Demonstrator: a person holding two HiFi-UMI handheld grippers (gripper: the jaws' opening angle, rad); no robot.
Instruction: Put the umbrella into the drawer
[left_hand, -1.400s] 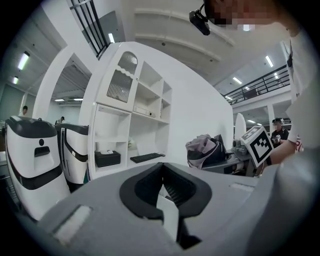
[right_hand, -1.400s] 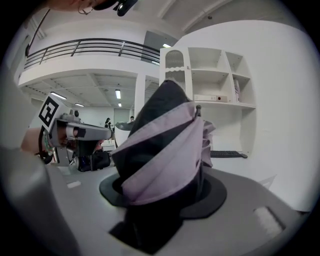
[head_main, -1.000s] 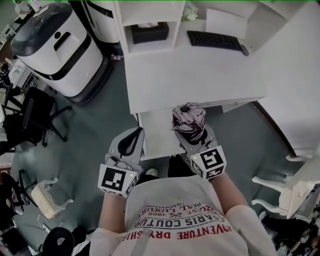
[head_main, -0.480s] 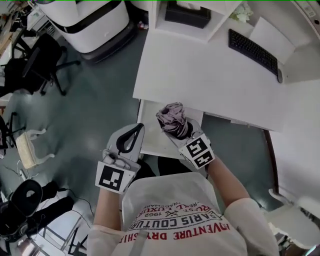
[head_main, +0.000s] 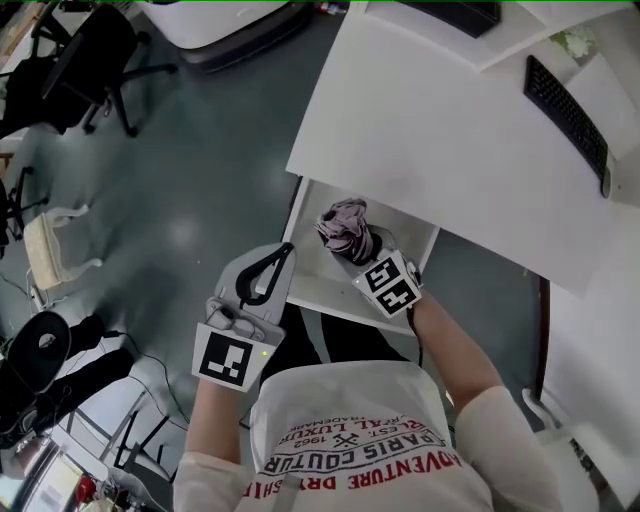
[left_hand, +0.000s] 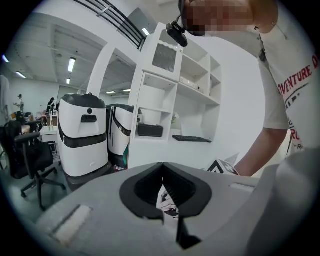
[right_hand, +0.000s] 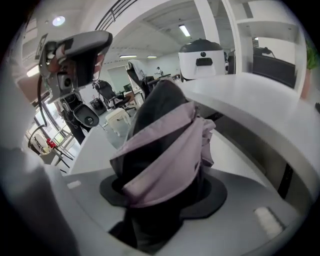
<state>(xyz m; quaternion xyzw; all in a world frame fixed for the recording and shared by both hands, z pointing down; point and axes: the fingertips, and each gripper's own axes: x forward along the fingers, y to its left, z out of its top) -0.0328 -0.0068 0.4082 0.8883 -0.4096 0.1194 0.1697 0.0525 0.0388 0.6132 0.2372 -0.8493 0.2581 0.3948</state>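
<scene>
Grey-green floor (head_main: 200, 180) fills the left of the head view, with a black office chair (head_main: 95, 50) at the upper left. A white desk (head_main: 430, 120) runs across the upper right and carries a black keyboard (head_main: 565, 110) near its far edge. Below the desk's front edge, a white drawer (head_main: 318, 280) stands pulled out towards you.

Your right gripper (head_main: 357, 250) points steeply down over the open drawer, its jaws clamped on the folded umbrella (head_main: 345, 228). In the right gripper view the umbrella (right_hand: 165, 155) stands between the jaws as a bundle of mauve and black fabric, pressed from both sides. The bundle sits within the drawer's outline, roughly mid-drawer. Its lower end may be touching the drawer bottom, but the fabric hides that.

Your left gripper (head_main: 272, 262) hangs just beside the drawer's near left corner, apart from the umbrella. In the left gripper view its tips (left_hand: 163, 167) meet with nothing between them, and beyond them stand white shelves (left_hand: 160, 115) and a white machine with a black band (left_hand: 82, 132).
</scene>
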